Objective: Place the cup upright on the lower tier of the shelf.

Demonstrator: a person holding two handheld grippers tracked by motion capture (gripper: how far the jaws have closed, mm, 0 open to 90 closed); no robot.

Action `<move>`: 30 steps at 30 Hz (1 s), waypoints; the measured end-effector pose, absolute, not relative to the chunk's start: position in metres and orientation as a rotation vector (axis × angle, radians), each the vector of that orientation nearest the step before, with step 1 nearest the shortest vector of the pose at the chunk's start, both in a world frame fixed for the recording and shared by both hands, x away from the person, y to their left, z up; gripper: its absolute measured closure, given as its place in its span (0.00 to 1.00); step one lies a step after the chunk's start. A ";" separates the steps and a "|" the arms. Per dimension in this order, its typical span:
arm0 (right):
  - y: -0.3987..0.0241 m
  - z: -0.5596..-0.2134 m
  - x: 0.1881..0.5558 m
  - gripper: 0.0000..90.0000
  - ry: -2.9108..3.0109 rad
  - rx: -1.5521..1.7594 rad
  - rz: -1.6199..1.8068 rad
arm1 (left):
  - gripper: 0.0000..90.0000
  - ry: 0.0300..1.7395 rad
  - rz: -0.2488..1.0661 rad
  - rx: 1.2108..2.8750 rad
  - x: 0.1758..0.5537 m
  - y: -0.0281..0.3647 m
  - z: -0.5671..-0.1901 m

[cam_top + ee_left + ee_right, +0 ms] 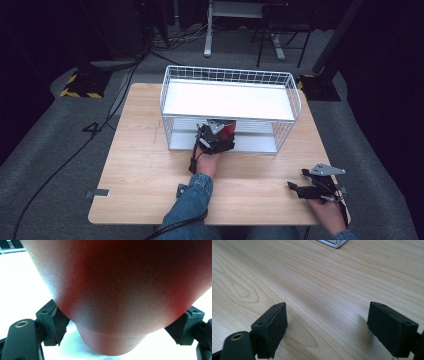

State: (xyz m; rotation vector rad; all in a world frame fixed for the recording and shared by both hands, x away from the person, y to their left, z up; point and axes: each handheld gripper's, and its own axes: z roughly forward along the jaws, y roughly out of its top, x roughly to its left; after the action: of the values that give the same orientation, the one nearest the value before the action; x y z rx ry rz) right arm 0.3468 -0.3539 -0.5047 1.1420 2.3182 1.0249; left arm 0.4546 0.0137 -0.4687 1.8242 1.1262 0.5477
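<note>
Wooden desk (150, 165) carries a white wire rack (292, 95) at its far half. Left hand-held gripper (218, 135) reaches into the rack's lower tier, jaws clamped on a red rounded object (120, 295); its long axis cannot be determined. Right hand-held gripper (332, 327) hovers over bare desk near the front right edge, jaws wide apart, holding nothing.

A light wooden bench (145, 165) with a visible grain stands on grey carpet (45, 165). Toward its far side sits a white wire rack (295, 107) with two tiers, its solid white upper shelf (225, 99) bare. The right tongs (296, 189) rest near the bench's front right corner.
</note>
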 end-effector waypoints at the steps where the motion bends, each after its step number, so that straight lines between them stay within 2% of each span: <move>1: -0.354 -0.505 0.347 0.19 2.320 1.140 1.025 | 0.19 1.168 0.568 1.801 0.455 0.010 -0.470; 18: -0.354 -0.505 0.347 0.19 2.323 1.137 1.025 | 0.18 1.185 0.561 1.836 0.466 -0.003 -0.480; 20: -0.354 -0.505 0.347 0.19 2.323 1.138 1.026 | 0.16 1.202 0.562 1.839 0.467 -0.005 -0.478; 24: -0.354 -0.505 0.347 0.19 2.323 1.137 1.025 | 0.00 1.196 0.538 1.816 0.466 -0.003 -0.476; 30: -0.354 -0.505 0.347 0.19 2.323 1.137 1.025 | 0.00 1.200 0.549 1.799 0.461 0.007 -0.474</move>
State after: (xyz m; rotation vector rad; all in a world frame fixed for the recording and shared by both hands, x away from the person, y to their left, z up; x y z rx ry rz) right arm 0.3467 -0.3539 -0.5046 1.1368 2.3231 1.0250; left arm 0.4610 0.0067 -0.4736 1.7993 1.2005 0.5492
